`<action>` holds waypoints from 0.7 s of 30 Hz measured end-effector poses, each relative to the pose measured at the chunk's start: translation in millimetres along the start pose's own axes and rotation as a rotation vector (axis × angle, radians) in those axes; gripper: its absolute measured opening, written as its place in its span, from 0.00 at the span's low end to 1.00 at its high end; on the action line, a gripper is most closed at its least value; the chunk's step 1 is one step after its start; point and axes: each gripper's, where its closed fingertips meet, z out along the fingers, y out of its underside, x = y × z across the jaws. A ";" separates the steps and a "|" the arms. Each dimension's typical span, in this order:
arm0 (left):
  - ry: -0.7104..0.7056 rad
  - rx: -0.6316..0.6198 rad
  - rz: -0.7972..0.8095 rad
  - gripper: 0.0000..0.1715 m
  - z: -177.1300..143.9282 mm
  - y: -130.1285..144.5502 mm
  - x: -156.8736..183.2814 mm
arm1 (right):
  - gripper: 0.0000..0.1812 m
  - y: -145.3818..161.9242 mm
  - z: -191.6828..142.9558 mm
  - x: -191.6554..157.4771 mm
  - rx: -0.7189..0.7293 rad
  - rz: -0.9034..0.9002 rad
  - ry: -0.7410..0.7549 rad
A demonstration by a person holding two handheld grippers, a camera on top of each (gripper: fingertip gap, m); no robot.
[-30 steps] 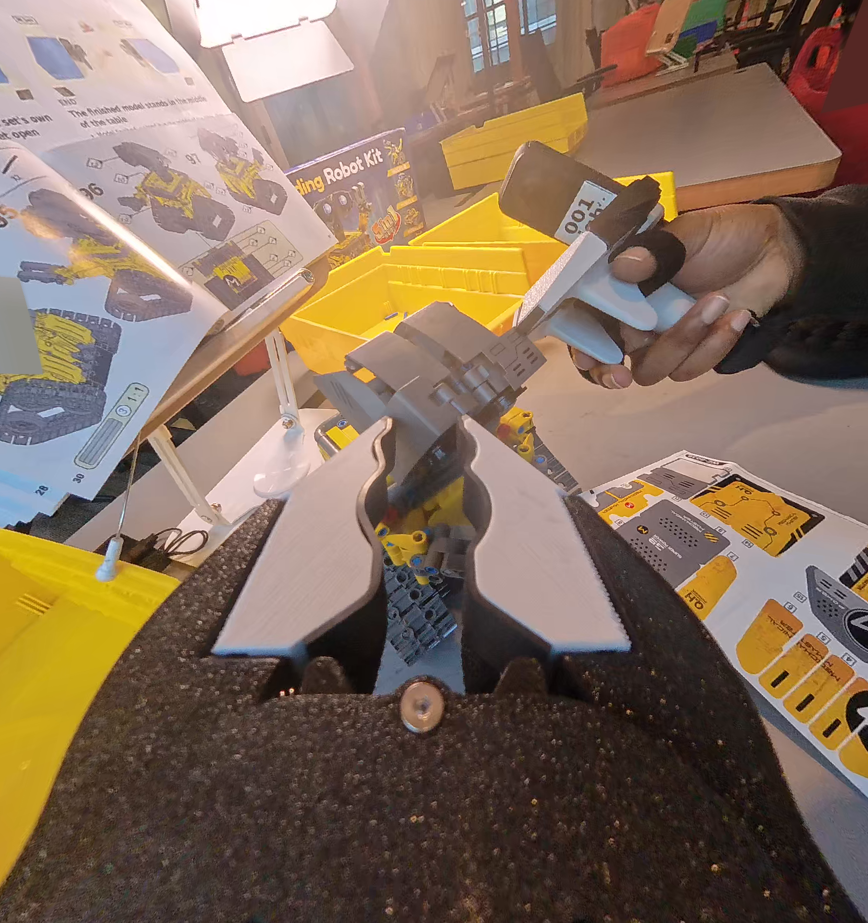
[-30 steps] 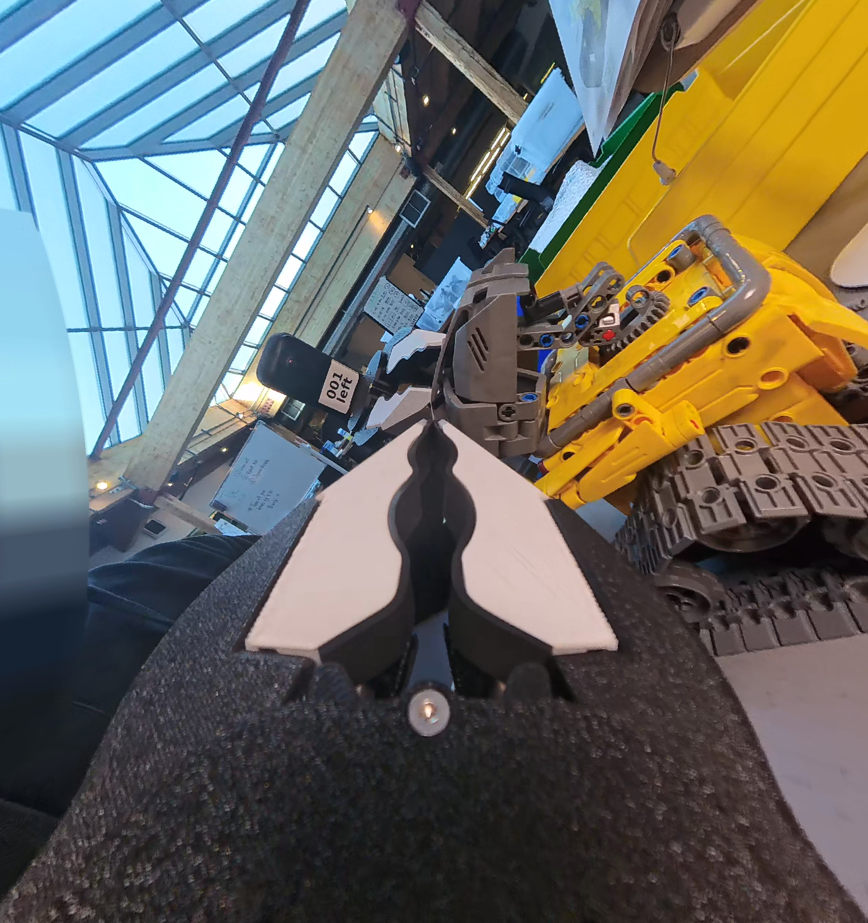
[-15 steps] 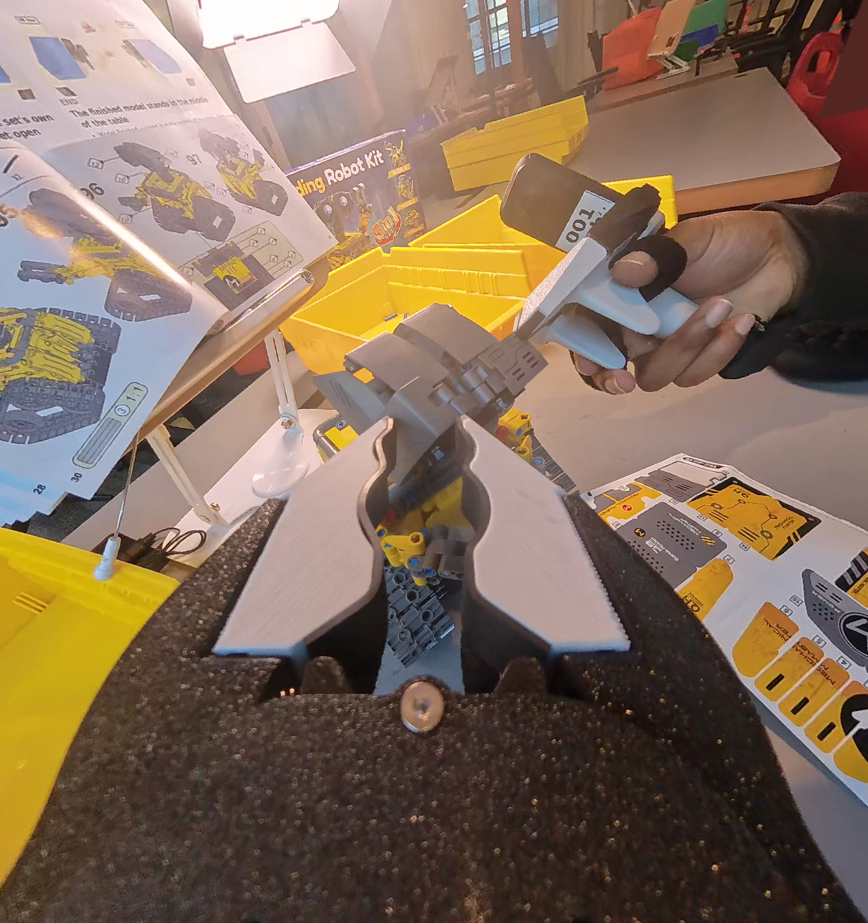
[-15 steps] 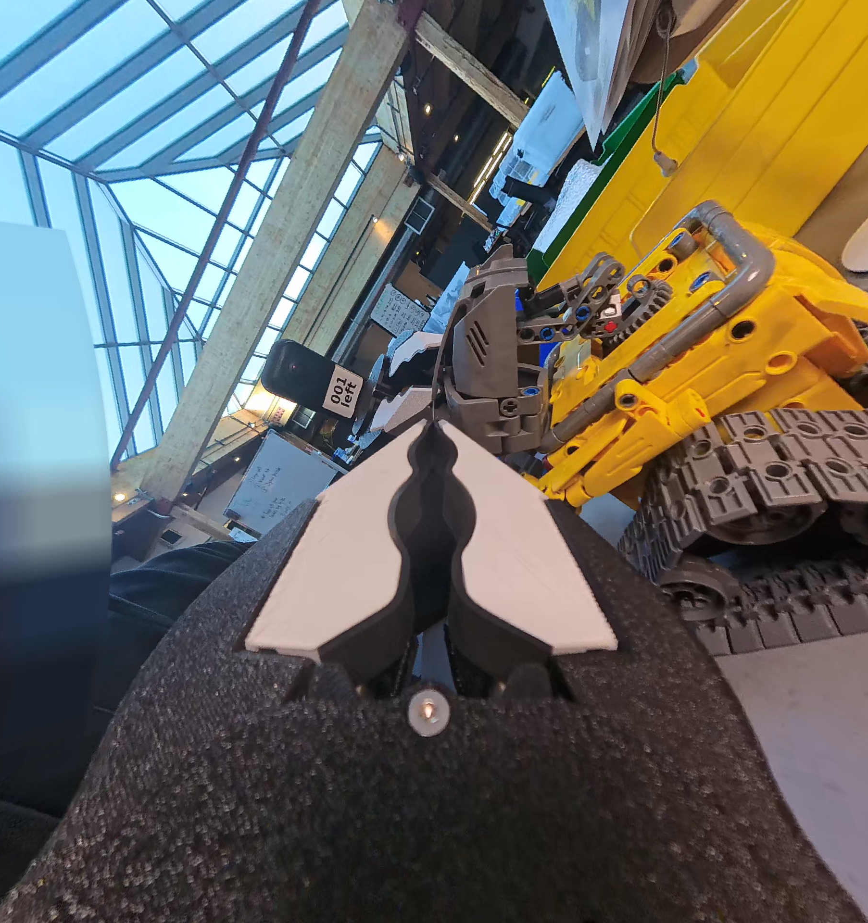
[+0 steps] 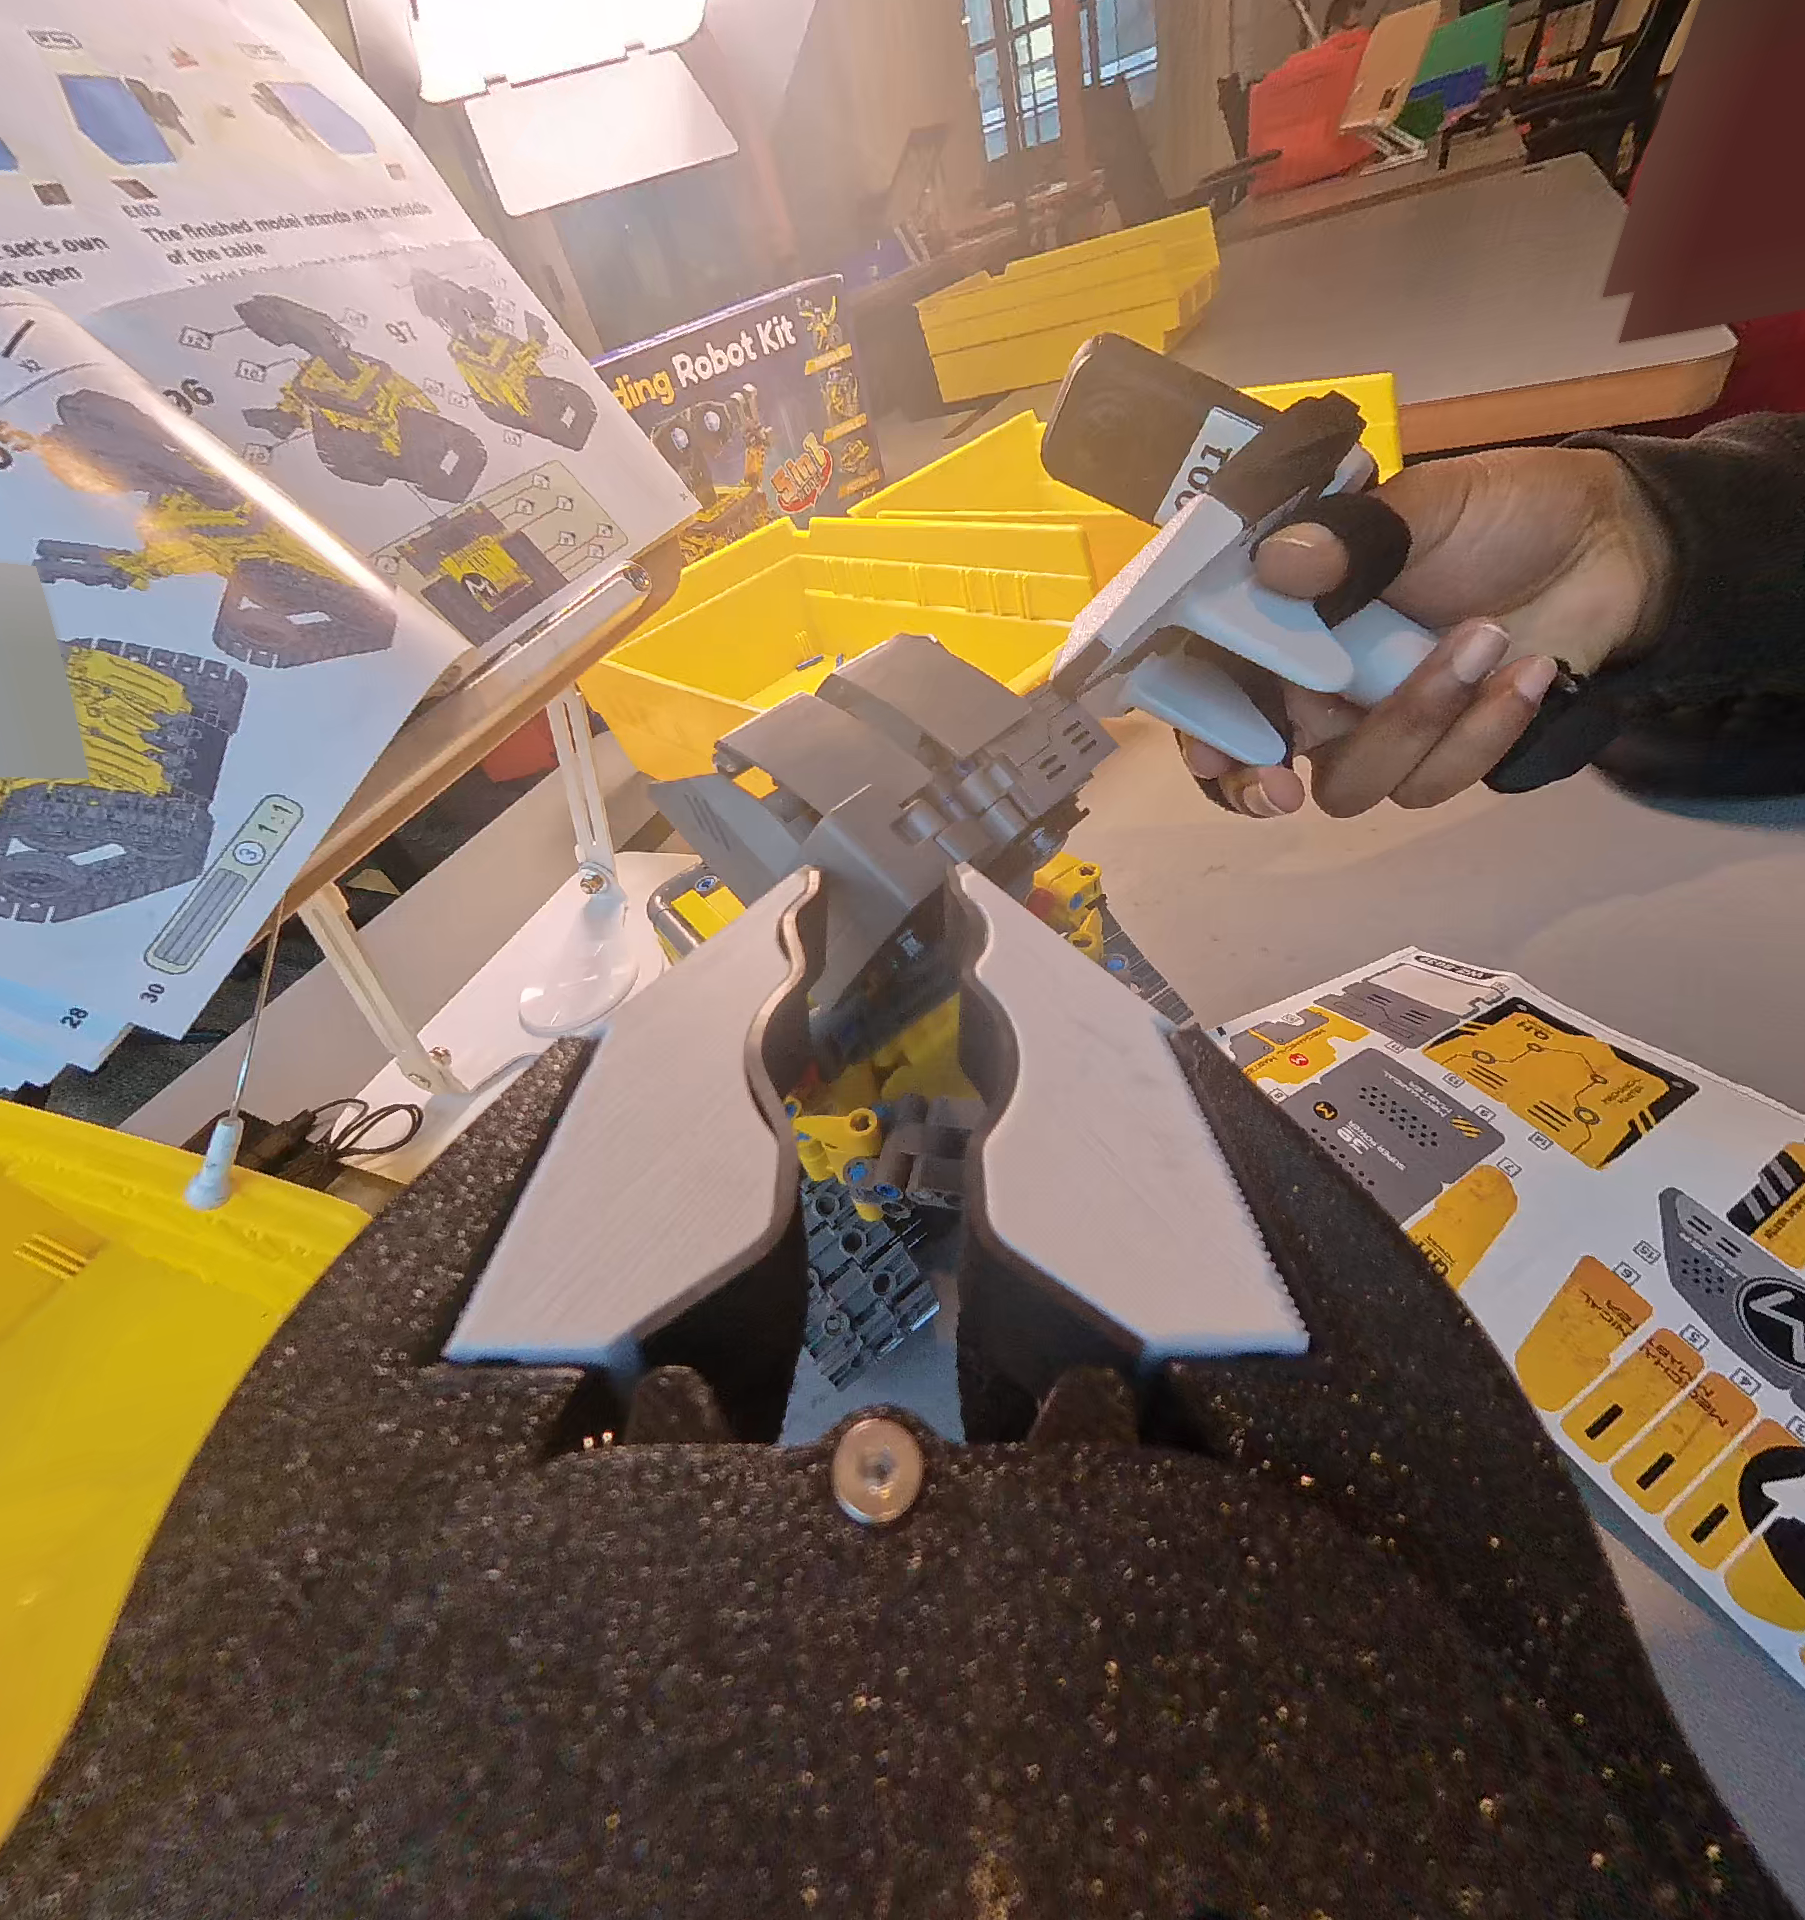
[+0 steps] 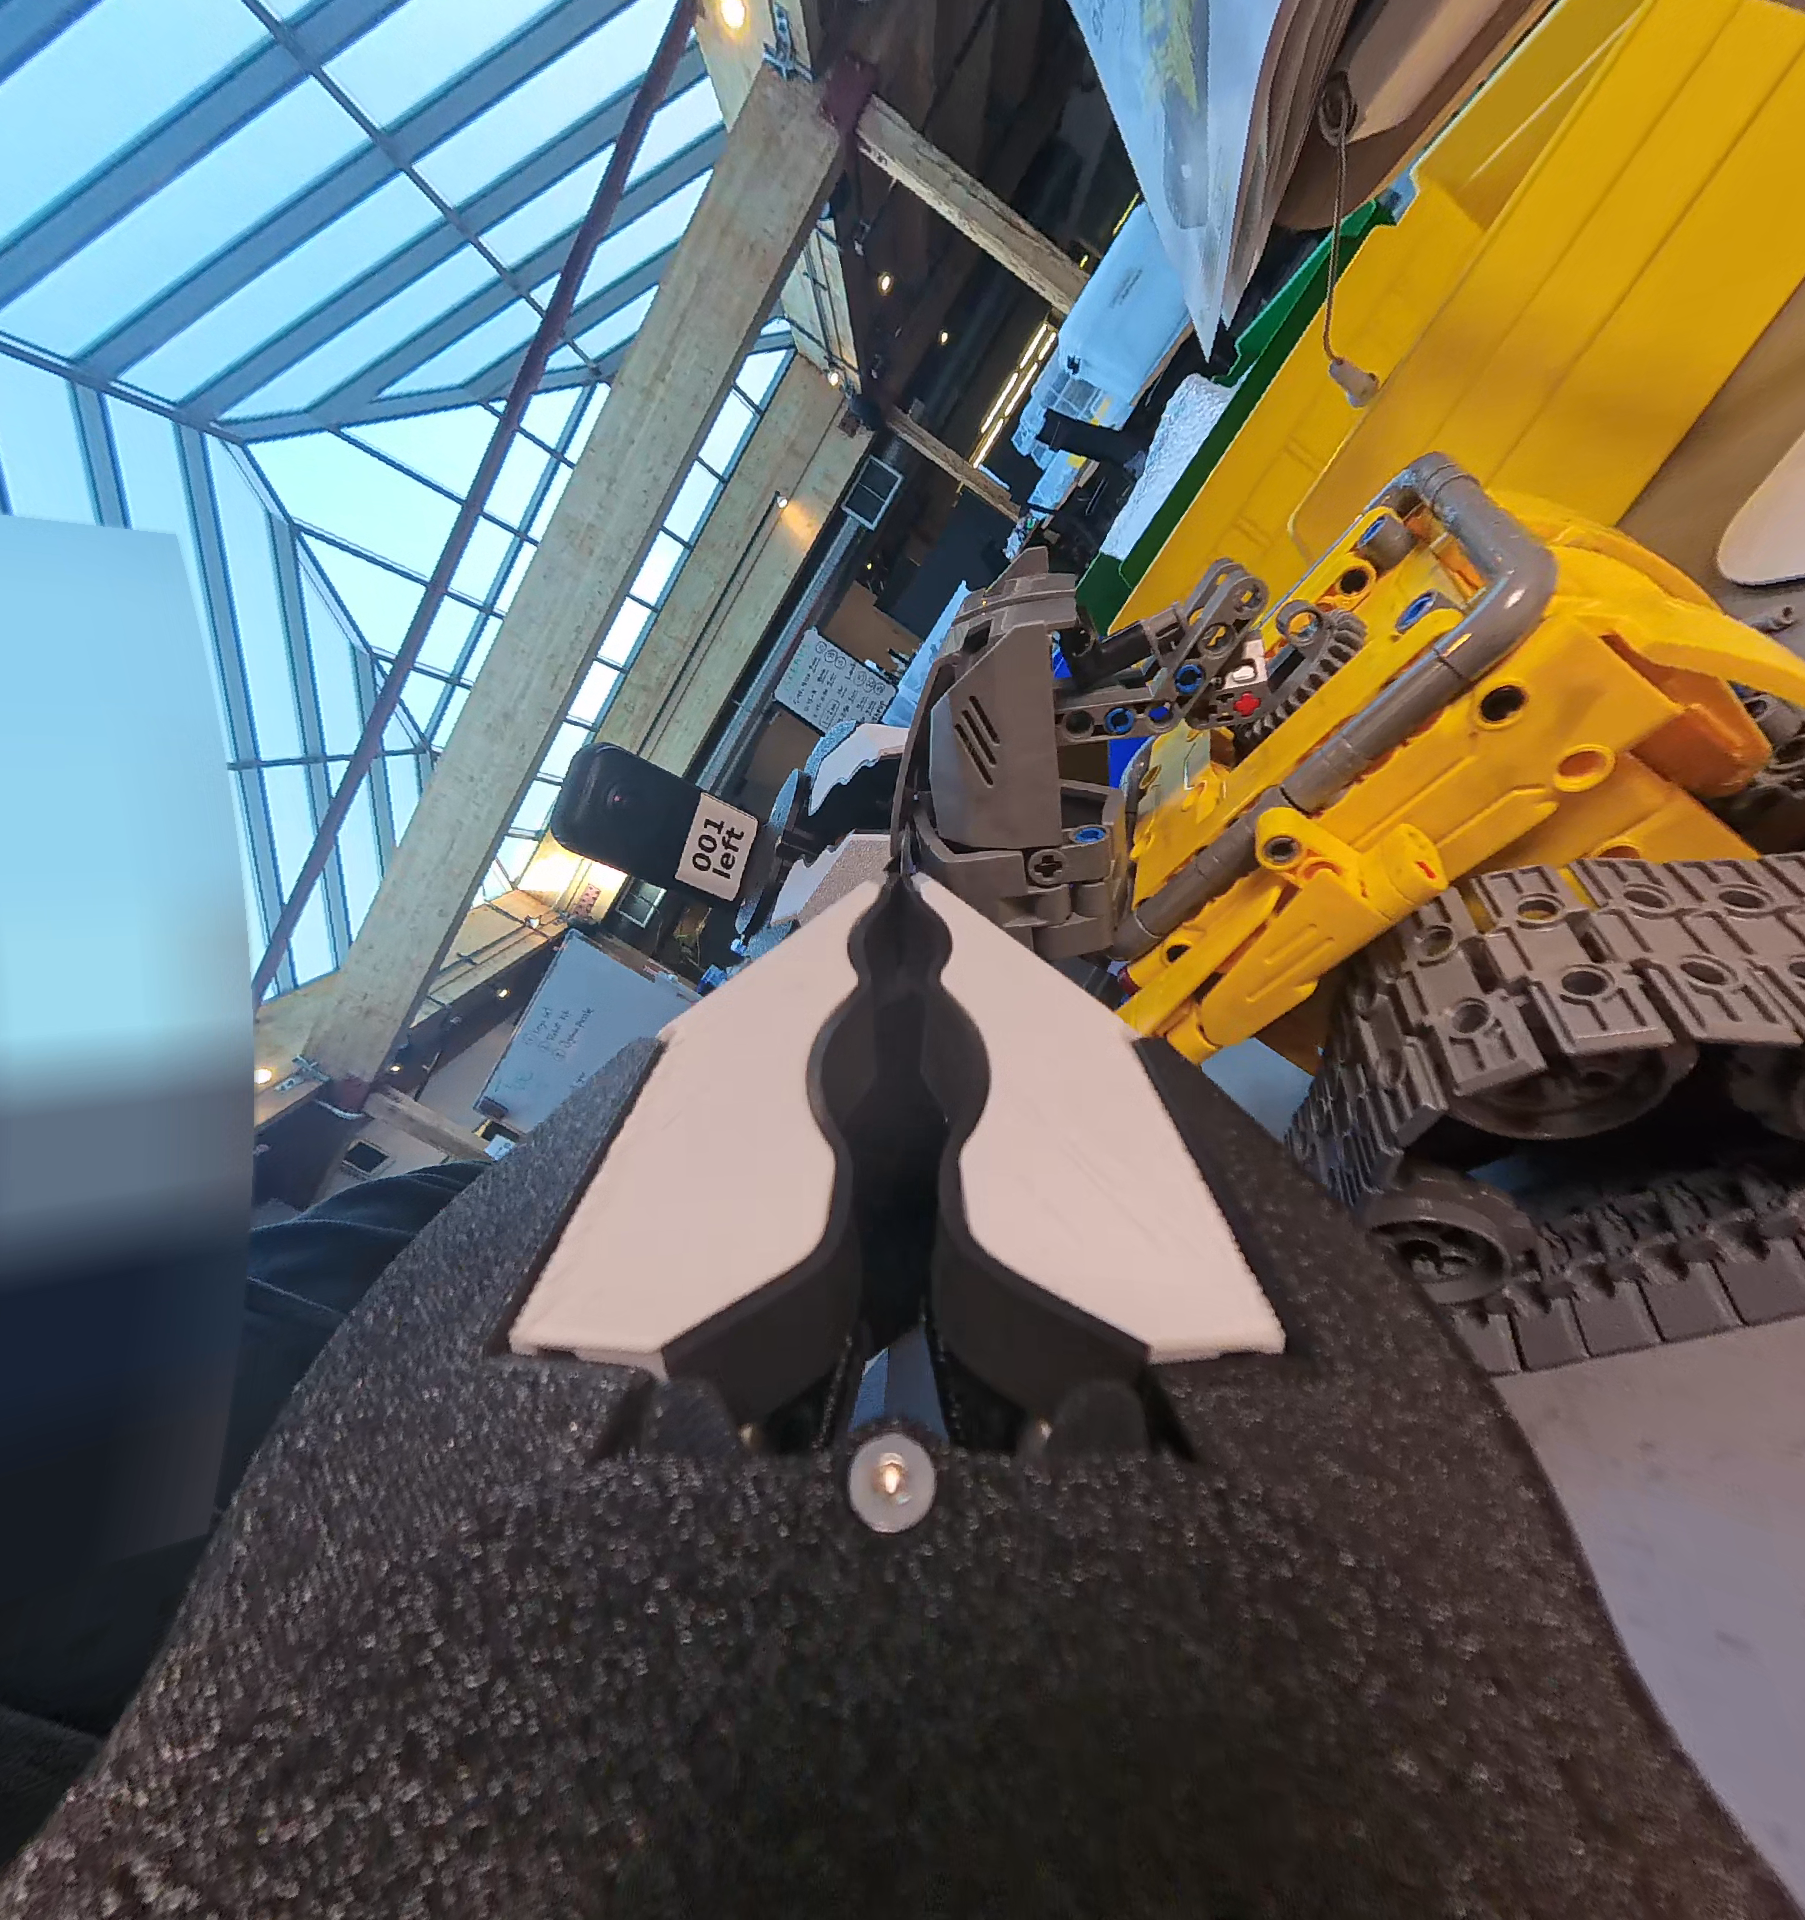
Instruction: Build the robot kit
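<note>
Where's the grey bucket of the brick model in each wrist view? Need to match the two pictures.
Left wrist view: the grey bucket sits centre, just above the left gripper, whose fingers close on its lower part; the right gripper touches its right edge.
Right wrist view: the bucket is centre, right above the right gripper, whose tips pinch its edge.
Shared landmark: the yellow tracked model behind the bucket.

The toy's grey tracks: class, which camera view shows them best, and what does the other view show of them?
The right wrist view. There the tracks run side-on below the yellow body, links and wheels clear. In the left wrist view only a short piece of track shows between the left gripper's fingers; the grey scoop and fingers hide the rest.
</note>
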 end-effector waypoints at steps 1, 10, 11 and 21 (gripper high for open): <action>0.000 0.000 -0.001 0.12 0.0 0.0 0.1 | 0.00 -0.1 0.0 0.1 0.001 -0.001 0.001; 0.003 0.000 -0.001 0.12 -0.1 -0.1 0.2 | 0.00 -0.8 0.1 1.0 0.005 -0.015 0.008; 0.003 0.001 -0.001 0.12 -0.1 -0.1 0.2 | 0.00 -0.6 0.3 1.1 0.003 -0.017 0.009; 0.004 0.002 -0.002 0.12 -0.4 -0.3 0.2 | 0.00 -0.1 0.1 2.1 0.000 -0.029 0.017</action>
